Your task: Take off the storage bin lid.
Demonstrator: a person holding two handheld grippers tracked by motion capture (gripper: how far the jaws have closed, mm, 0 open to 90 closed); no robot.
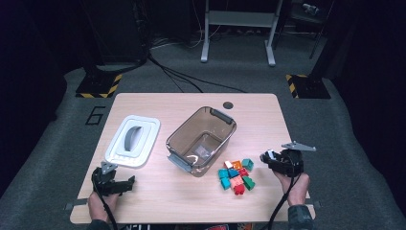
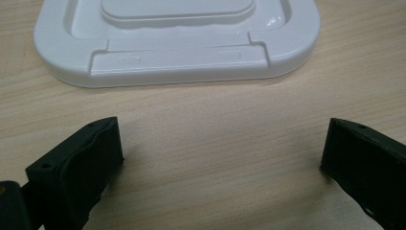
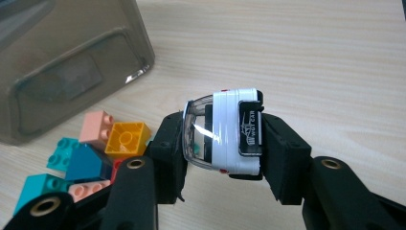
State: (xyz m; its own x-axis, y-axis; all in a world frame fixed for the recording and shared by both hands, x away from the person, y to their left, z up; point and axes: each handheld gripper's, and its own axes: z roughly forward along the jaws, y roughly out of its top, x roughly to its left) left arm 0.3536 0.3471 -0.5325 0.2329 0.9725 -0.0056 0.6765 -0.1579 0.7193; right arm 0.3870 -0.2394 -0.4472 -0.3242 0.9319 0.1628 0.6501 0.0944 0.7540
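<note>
Two grippers: my right gripper [image 3: 222, 143] clamps a white toy car [image 3: 225, 134] above the bricks [image 1: 236, 176]; left gripper [image 2: 220, 158] gapes empty. I'd keep the car level toward the bin [image 1: 225, 120].

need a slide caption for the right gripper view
Right gripper clamps a white toy car above colourful bricks, beside a clear bin.
</note>
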